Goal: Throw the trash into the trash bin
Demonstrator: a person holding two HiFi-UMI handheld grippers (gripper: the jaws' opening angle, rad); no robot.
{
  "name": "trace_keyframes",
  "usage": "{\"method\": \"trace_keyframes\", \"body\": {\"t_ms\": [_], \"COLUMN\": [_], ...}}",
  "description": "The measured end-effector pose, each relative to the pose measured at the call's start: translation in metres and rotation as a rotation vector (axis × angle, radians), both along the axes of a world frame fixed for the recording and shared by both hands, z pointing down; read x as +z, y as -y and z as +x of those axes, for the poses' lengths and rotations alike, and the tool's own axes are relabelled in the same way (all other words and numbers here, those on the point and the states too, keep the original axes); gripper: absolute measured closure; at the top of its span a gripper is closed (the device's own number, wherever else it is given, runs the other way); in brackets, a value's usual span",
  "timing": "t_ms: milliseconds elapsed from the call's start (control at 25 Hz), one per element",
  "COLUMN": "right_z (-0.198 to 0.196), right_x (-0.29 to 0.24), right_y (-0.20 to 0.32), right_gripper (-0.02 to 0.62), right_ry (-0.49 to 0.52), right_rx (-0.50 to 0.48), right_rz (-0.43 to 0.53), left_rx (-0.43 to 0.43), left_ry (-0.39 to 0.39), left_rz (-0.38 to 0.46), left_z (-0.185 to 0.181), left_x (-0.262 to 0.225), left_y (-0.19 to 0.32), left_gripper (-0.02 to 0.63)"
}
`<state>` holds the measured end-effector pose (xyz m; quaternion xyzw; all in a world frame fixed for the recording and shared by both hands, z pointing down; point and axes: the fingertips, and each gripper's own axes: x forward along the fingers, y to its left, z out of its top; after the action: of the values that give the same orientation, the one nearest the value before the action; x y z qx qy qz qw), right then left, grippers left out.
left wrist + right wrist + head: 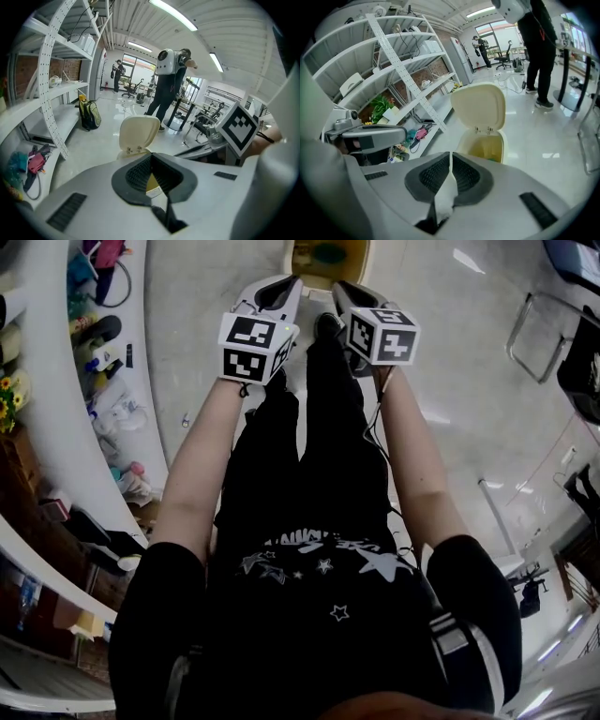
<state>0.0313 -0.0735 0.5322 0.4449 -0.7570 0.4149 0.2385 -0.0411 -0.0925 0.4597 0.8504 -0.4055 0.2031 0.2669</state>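
Observation:
A cream trash bin (298,259) stands on the floor just ahead of my feet with its lid (480,110) flipped up. Its yellow inside (487,145) shows in the right gripper view. My right gripper (450,153) is shut on a strip of white tissue (445,194), which sits between the pads, above and short of the bin. My left gripper (152,155) has its fingertips together before the lid (138,133). A sliver of yellow and white shows in the gap behind its tips; I cannot tell whether that is held. In the head view both grippers, left (286,287) and right (345,292), hover side by side near the bin.
White curved shelving (56,427) with several small items runs along the left. A backpack (90,115) leans by the shelves. People stand farther off (166,84), one close on the right (536,42). A metal frame (539,334) stands at the right on the glossy floor.

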Motion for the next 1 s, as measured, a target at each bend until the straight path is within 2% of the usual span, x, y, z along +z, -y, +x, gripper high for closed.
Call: {"method": "trace_keyframes", "body": {"t_ms": [280, 680, 1000], "right_z": [0.005, -0.002, 0.003], "right_x": [-0.060, -0.138, -0.197], "right_y": [-0.017, -0.054, -0.092], "right_gripper": [0.589, 0.589, 0.589], "right_ry": [0.015, 0.014, 0.008], "right_rx": [0.066, 0.081, 0.172], "right_rz": [0.066, 0.170, 0.263], "left_rx": [-0.002, 0.020, 0.077], "left_ry": [-0.026, -0.048, -0.103], "left_rz": [0.056, 0.163, 0.269], "left_z": [-0.012, -0.026, -0.027], "left_x": [-0.053, -0.127, -0.189], "left_y": [-0.021, -0.054, -0.086], "left_gripper": [0.597, 0.597, 0.597]}}
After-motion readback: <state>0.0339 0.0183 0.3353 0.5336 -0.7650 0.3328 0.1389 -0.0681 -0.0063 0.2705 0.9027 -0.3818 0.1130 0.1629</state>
